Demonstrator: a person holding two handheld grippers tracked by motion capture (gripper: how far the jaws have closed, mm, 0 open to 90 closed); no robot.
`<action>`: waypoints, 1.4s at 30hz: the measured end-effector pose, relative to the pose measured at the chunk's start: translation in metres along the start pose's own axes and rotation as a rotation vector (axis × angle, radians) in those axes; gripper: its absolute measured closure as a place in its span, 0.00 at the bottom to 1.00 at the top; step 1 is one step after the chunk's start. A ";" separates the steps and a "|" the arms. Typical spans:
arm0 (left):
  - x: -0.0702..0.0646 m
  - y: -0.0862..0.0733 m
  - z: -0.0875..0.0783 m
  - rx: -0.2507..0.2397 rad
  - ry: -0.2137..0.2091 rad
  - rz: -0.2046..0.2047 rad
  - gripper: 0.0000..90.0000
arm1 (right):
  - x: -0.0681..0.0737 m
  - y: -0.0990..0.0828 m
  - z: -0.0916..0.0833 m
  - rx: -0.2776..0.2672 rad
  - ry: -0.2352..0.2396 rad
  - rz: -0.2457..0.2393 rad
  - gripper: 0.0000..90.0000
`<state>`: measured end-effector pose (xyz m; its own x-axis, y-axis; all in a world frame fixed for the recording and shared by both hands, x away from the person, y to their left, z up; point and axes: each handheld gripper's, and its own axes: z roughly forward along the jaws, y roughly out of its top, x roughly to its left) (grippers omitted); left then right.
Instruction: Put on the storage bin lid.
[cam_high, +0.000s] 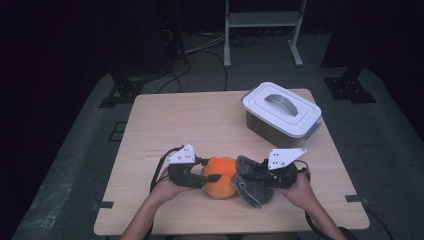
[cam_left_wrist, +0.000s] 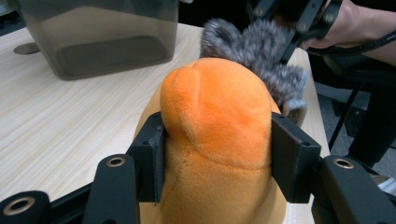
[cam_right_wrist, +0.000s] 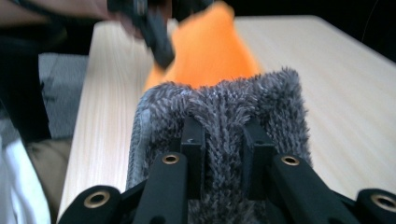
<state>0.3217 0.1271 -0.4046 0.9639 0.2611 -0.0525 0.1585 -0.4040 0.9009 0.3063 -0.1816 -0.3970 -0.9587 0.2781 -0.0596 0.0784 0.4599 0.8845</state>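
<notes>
A soft orange plush toy lies at the near edge of the pale wooden tabletop, directly between the two hands. Its long axis runs roughly across the tabletop from left to right, and its rounded end points towards the right hand. The left tongs are clamped on it, one black pad pressing each flank. The right tongs are pinched tight on a fold of the shaggy grey fleece cloth, which touches the toy's right end and drapes partly over it. The two tongs face each other along the toy's axis, with the left nearer its body and the right at its tip. Any pulling apart or wrapping would likely run along that line. A translucent grey lidded storage box with a white lid stands well apart at the far right.
</notes>
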 end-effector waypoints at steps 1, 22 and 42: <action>-0.002 0.000 0.001 0.006 -0.008 0.016 0.49 | 0.000 0.003 -0.001 -0.023 0.006 0.001 0.82; -0.013 -0.007 0.006 0.027 -0.107 0.148 0.45 | -0.004 -0.002 0.003 -0.032 0.129 0.051 0.81; -0.015 -0.005 0.009 0.069 -0.130 0.128 0.37 | 0.007 -0.001 0.005 -0.006 0.177 0.029 0.81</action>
<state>0.3085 0.1171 -0.4120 0.9959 0.0903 0.0013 0.0430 -0.4871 0.8723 0.3009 -0.1756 -0.4011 -0.9892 0.1382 0.0481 0.1058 0.4487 0.8874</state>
